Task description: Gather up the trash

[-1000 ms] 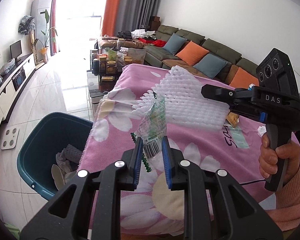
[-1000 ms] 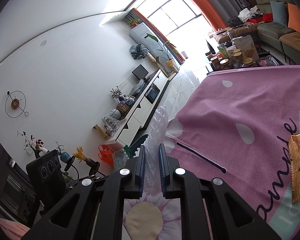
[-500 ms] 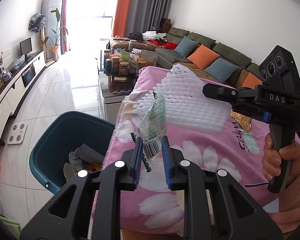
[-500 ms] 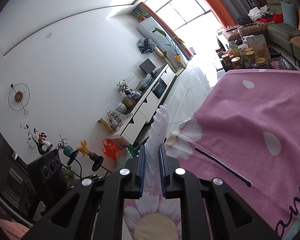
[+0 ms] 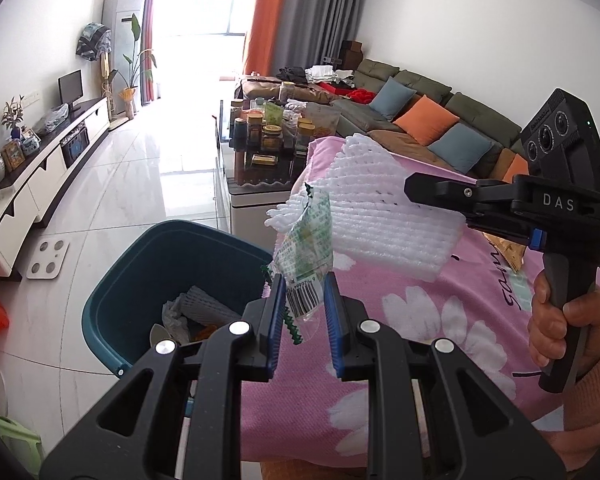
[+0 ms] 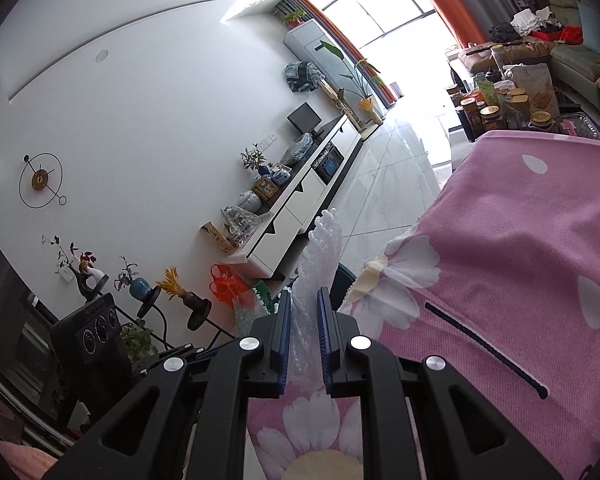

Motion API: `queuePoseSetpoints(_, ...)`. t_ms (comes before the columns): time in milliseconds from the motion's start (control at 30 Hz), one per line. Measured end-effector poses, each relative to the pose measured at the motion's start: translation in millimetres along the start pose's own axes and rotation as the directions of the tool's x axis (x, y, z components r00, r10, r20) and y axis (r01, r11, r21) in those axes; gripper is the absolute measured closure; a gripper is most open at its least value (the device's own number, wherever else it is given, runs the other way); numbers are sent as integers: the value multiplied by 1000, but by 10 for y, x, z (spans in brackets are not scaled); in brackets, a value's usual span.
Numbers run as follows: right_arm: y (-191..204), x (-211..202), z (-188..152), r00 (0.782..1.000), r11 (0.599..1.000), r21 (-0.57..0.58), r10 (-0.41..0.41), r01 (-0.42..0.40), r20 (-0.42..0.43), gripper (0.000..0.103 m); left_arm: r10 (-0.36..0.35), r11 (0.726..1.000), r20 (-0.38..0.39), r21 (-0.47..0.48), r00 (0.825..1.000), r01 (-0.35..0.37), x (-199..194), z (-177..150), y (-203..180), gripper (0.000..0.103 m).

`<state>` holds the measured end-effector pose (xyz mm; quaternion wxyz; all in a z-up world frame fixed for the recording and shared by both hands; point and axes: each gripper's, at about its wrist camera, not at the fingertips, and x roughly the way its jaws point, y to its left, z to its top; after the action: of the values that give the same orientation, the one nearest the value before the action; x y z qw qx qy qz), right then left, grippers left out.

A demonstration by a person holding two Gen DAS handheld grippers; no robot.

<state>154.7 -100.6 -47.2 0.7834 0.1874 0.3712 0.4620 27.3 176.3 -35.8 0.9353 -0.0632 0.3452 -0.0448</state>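
The left hand-held gripper (image 5: pixel 302 307) is clamping a crinkled green-printed clear plastic wrapper (image 5: pixel 306 256); the right hand-held gripper (image 6: pixel 303 322) is clamping a white foam mesh sleeve (image 5: pixel 374 220). Ahead-left and below, the teal plastic bin (image 5: pixel 148 264) is appearing closer than before. Releasing early is risking a drop onto the pink floral-covered desk (image 5: pixel 440 320).

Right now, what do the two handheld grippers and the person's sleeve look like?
Both are matte black plastic. The left gripper has two angular arms with silver screws and ribbed blue pads lining its jaws. The right gripper has a pistol grip, white "DAS" lettering, a small blue part and a three-lens camera block on top. The hand on it wears a pink knit sleeve.
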Motion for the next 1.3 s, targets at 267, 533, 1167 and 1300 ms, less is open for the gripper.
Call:
queuePoseSetpoints(267, 97, 204, 20, 999, 1000, -30, -2, 1, -36, 91, 31, 999, -8, -26, 999, -31, 29, -6, 147, 83)
queuePoseSetpoints(533, 163, 403, 33, 998, 999, -36, -3, 1, -69, 91, 65, 997, -14, -49, 998, -66, 56, -4, 197, 83)
queuePoseSetpoints(1167, 262, 834, 39, 990, 999, -39, -24, 19, -139, 90, 133, 985, -75, -99, 988, -140, 411, 17, 392, 83)
queuePoseSetpoints(1300, 272, 929, 38, 988, 999, -37, -25, 20, -153, 90, 142, 983, -91, -107, 986, -152, 501, 20, 416, 83)
